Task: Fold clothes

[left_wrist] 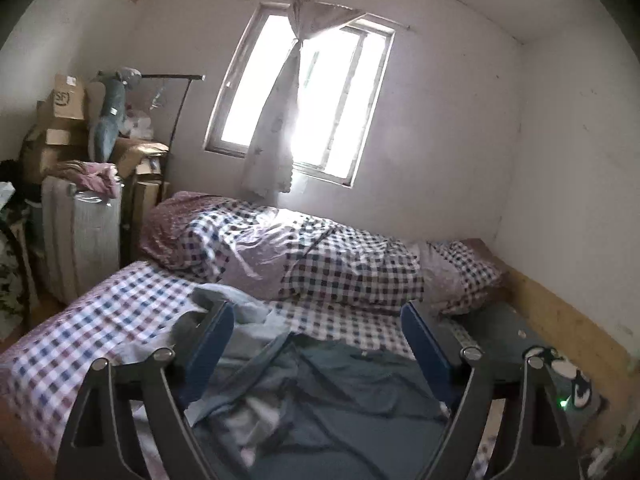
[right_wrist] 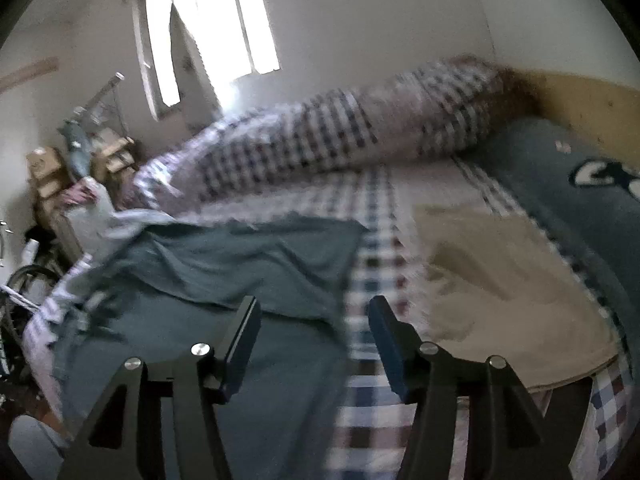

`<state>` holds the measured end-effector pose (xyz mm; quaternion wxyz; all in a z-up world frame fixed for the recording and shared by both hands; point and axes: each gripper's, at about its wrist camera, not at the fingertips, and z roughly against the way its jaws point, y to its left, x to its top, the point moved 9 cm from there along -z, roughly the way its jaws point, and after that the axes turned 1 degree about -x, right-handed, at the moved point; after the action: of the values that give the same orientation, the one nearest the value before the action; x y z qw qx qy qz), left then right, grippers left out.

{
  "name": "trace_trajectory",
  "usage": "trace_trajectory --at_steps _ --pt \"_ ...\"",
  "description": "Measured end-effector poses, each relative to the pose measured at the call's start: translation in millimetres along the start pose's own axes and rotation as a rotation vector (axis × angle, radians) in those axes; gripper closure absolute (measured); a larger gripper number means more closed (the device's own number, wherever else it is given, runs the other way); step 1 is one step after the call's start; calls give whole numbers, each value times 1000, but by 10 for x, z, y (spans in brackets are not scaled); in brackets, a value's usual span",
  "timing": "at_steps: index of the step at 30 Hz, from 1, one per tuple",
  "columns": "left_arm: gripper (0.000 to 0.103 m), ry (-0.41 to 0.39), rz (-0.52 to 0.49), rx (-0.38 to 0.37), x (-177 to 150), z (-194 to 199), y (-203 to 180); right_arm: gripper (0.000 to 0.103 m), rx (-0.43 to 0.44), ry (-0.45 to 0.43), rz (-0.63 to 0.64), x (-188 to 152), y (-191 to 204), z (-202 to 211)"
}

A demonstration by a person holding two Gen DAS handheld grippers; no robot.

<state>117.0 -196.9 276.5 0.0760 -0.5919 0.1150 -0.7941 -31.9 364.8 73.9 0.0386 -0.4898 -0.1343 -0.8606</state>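
Both grippers are up off the bed and neither is carrying anything: the left gripper (left_wrist: pixel 318 322) has its fingers spread wide with only open air and rumpled fabric far below between them, and the right gripper (right_wrist: pixel 314 328) shows a moderate gap, its pads clear of any cloth. The work piece is the teal garment (right_wrist: pixel 224 264), sprawled on the checked bedsheet (right_wrist: pixel 372 216), partly flattened, its near part running down toward the foot of the bed. At its far left end a paler blue cloth (left_wrist: pixel 244 312) is bunched up against it; whether that is a lining, a sleeve or a separate garment I cannot tell. Over to the right lies a tan garment (right_wrist: pixel 500 276), flat and apparently already squared off. Behind it all sits the rolled checked quilt (left_wrist: pixel 320 256), and a blue blanket (right_wrist: pixel 560 184) runs along the wall. That teal fabric looks thin, soft and light, so it will drape and slump rather than hold a crease; a shallow pinch at two edge corners should lift it cleanly, while grabbing mid-panel would just gather a wad
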Motion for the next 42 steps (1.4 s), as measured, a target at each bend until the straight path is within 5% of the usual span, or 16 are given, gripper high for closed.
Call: trace_trajectory --at_steps 4,10,18,25,33,36,40,42 --pt "15 14 -11 15 -266 370 217 31 109 -101 0 -35 647 606" --pt "15 -40 123 -10 -320 977 785 28 174 -199 -5 -218 1228 1487" --pt "14 21 277 -77 -925 900 1241 12 51 -376 -48 43 1142 2539" --pt "14 172 336 -144 -1910 136 1157 11 -21 -334 -30 -48 1452 2423" --pt "14 225 411 -109 -2757 -450 1218 11 49 -226 76 -330 2165 1908" --pt "14 251 286 -21 -3054 -610 1139 11 78 -175 132 -519 2448 1664" --pt "14 287 -47 110 -3370 -803 897 11 109 -111 188 -755 2745 1339" --pt "14 283 -136 114 -3462 -876 799 11 130 -82 215 -891 2895 1179"
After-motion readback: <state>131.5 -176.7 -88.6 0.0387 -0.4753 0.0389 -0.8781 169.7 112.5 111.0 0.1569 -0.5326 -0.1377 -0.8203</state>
